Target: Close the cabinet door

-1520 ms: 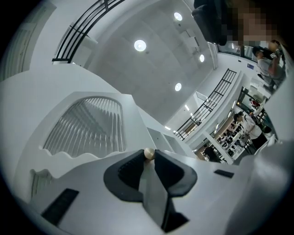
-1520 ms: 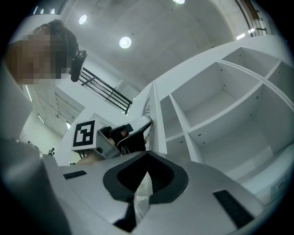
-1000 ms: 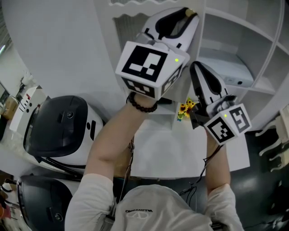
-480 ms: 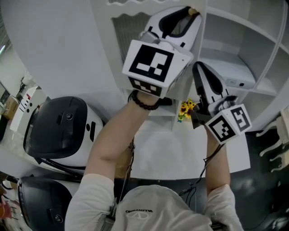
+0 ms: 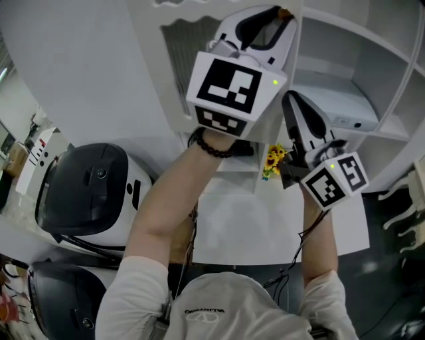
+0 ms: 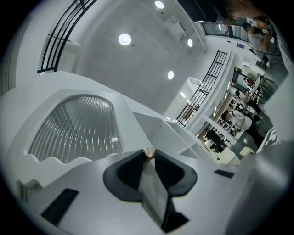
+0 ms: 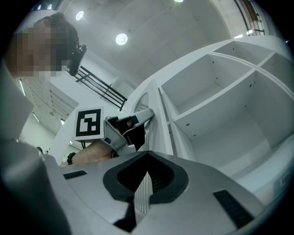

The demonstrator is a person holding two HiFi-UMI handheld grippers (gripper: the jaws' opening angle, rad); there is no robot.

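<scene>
The white cabinet door [image 5: 174, 63] with a ribbed glass panel [image 6: 78, 128] stands partly open, hinged at the left of the shelf unit. My left gripper [image 5: 281, 16] is raised to the door's free edge and shut on its small brass knob [image 6: 149, 151], which sits pinched between the black pads. Just below and to the right, my right gripper [image 5: 290, 101] points up toward the cabinet with its jaws together and nothing between them. In the right gripper view the door edge [image 7: 151, 103] and the left gripper [image 7: 131, 126] show ahead.
Open white shelves [image 5: 345, 60] lie right of the door, a white device [image 5: 342, 106] on one of them. A white table [image 5: 246, 226] holds a small yellow flower toy [image 5: 271, 161]. Two black-and-white appliances [image 5: 86, 189] stand at left. People work in the distance [image 6: 239, 121].
My left gripper has shifted to the right with the knob in its jaws, and the door edge has swung right with it. The right gripper has hardly moved.
</scene>
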